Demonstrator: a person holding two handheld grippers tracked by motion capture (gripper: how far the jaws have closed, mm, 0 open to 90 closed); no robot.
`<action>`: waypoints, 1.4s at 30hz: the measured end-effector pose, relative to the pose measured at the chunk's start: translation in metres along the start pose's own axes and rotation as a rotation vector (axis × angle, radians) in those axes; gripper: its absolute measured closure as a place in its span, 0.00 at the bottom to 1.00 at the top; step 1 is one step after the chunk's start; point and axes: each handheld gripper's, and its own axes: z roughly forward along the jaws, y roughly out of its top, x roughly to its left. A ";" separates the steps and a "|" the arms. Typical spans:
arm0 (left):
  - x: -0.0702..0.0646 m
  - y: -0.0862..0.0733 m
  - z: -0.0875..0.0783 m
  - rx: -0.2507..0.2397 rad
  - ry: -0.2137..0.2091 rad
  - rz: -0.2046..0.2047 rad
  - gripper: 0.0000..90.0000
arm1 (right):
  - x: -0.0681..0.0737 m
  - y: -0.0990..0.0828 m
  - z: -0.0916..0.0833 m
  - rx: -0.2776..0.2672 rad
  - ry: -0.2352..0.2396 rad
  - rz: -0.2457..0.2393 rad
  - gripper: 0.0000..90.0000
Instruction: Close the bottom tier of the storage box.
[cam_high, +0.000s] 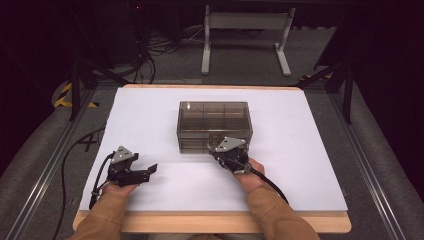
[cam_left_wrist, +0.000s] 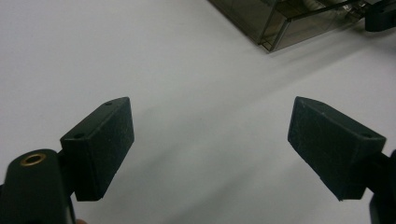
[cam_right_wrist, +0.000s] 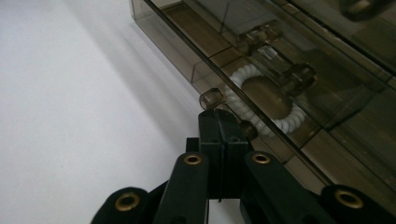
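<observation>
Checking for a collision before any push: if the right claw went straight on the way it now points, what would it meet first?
The right claw, jaws shut, points at the smoky clear box. It would probably meet the small knob on the box's near front first; whether it already touches is unclear.

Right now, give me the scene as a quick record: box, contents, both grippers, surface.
box: smoky clear drawer box, mid-table, drawers shut as far as visible
contents: white bead bracelet inside a lower drawer, seen through the front wall
right gripper: jaws shut, tips at a small knob on the box front; nothing visibly between the pads
left gripper: jaws open, nothing between them, resting near the table's left front, apart from the box
surface: white sheet over a wooden table
</observation>
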 end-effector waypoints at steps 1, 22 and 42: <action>0.000 0.000 0.000 0.000 0.000 0.000 0.17 | -0.001 0.000 0.000 0.000 -0.001 0.005 1.00; 0.000 0.000 -0.001 0.002 -0.001 0.000 0.17 | -0.010 -0.006 0.003 -0.021 -0.038 0.058 1.00; 0.000 0.000 0.000 -0.001 0.000 0.000 0.17 | -0.008 0.000 -0.007 -0.050 0.039 0.075 0.93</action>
